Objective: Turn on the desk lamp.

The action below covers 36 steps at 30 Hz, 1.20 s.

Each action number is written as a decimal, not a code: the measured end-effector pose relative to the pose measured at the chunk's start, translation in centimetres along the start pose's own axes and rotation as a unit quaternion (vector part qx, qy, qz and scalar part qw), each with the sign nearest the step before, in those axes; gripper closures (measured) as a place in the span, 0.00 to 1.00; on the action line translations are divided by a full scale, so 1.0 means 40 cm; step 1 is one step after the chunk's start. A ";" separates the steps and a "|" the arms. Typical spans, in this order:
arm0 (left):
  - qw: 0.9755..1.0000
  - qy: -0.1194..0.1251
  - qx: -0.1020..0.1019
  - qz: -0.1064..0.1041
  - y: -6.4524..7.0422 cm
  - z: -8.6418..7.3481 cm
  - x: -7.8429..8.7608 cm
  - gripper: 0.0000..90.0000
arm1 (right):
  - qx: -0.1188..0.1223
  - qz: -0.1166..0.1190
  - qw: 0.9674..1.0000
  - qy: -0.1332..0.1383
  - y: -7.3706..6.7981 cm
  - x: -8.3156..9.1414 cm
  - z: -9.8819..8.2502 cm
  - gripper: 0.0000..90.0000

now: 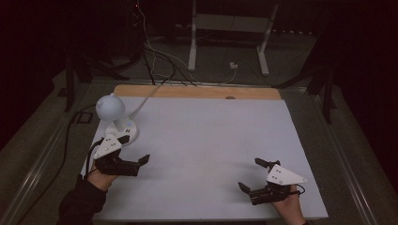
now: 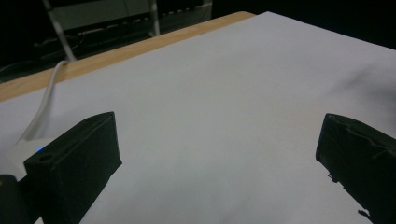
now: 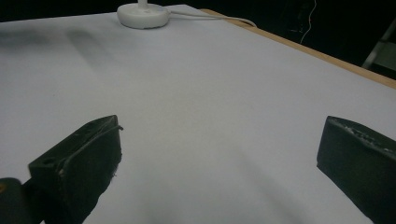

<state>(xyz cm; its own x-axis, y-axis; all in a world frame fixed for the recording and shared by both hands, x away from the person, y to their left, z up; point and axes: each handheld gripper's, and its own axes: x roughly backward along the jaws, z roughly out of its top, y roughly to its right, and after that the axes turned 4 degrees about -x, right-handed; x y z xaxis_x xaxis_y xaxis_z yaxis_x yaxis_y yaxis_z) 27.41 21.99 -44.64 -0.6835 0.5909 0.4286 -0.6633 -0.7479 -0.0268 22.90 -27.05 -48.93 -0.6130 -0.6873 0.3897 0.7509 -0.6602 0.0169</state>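
Observation:
A white desk lamp [image 1: 112,115] with a round head stands at the left of the white table top [image 1: 211,136]. My left gripper [image 1: 136,149] hovers just in front of the lamp's base, jaws wide apart and nothing between them. In the left gripper view the left gripper [image 2: 217,126] has the lamp's base [image 2: 16,154] beside its left jaw, with a small blue light on it. My right gripper [image 1: 250,174] is open near the table's front right, empty. In the right gripper view the right gripper [image 3: 219,126] faces across the table toward the lamp's base [image 3: 142,15].
The lamp's white cable [image 1: 145,96] runs off the far edge over a wooden strip [image 1: 197,91]. Beyond the table are dark floor, loose wires [image 1: 159,61] and a white metal frame [image 1: 230,37]. A person's hands and a dark sleeve [image 1: 80,201] enter from the bottom.

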 end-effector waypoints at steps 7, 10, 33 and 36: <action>0.999 0.013 0.008 0.036 -0.020 0.003 0.000 0.00 | 0.000 -0.002 1.000 0.006 0.000 0.004 0.002 0.00; 0.998 0.016 0.014 0.060 -0.023 0.002 -0.006 0.00 | -0.003 -0.003 1.000 0.006 0.001 0.004 0.002 0.00; 0.973 -0.020 0.083 0.213 -0.057 -0.013 -0.079 0.00 | -0.005 -0.004 1.000 0.006 0.003 0.005 0.001 0.00; 0.970 -0.029 0.084 0.227 -0.061 -0.017 -0.090 0.00 | -0.004 -0.004 1.000 0.006 0.002 0.005 0.001 0.00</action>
<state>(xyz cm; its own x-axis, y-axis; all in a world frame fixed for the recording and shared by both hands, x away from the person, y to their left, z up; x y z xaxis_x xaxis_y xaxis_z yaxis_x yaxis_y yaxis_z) 31.28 21.90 -46.74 -0.8717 0.1757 0.4575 -0.2370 -0.9682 -0.0797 22.85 -27.25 -48.81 -0.6222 -0.6853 0.3784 0.7438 -0.6683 0.0127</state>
